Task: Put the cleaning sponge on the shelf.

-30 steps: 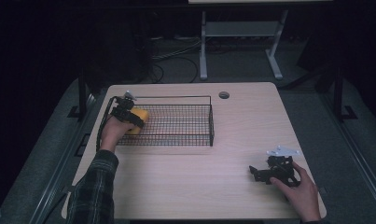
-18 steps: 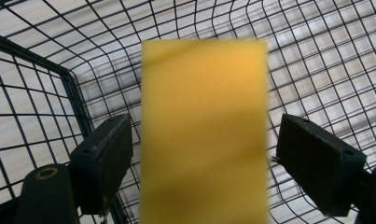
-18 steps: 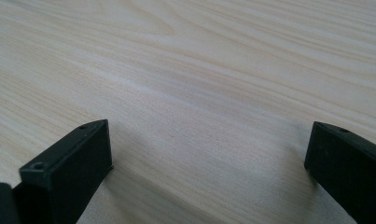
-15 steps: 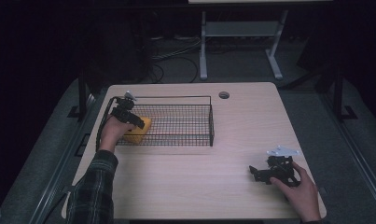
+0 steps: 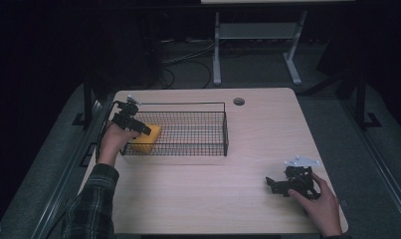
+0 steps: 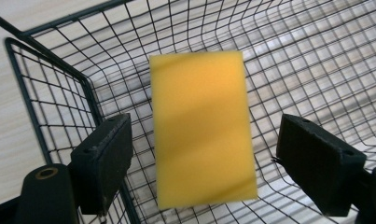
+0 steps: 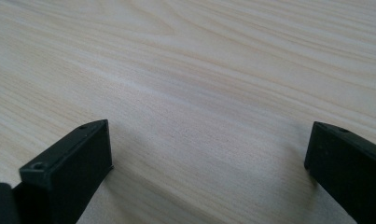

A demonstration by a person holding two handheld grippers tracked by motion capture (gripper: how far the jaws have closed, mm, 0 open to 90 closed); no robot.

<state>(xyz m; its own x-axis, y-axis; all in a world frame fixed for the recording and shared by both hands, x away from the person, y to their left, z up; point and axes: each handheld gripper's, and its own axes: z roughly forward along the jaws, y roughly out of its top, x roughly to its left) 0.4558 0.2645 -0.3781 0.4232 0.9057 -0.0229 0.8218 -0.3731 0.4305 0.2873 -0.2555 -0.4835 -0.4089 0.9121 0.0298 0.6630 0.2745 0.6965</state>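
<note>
A yellow sponge (image 5: 149, 138) lies in the left end of a black wire basket (image 5: 188, 104) on the wooden table (image 5: 198, 194). My left gripper (image 5: 142, 129) hovers just above it, open. In the left gripper view the sponge (image 6: 202, 126) sits between the two jaws of the left gripper (image 6: 205, 129) with a gap on each side, resting against the basket's mesh (image 6: 59, 116). My right gripper (image 5: 273, 184) rests low near the table's front right, open, with nothing between its jaws. In the right gripper view the right gripper (image 7: 209, 135) frames bare wood (image 7: 199, 56).
A round cable hole (image 5: 239, 101) sits at the table's back edge. Behind the table stand a white frame (image 5: 252, 45) and loose cables on the dark floor. The basket's right part holds nothing.
The left gripper has opened and let go of the sponge, which dropped lower into the basket's left end. The right gripper has stayed put.
</note>
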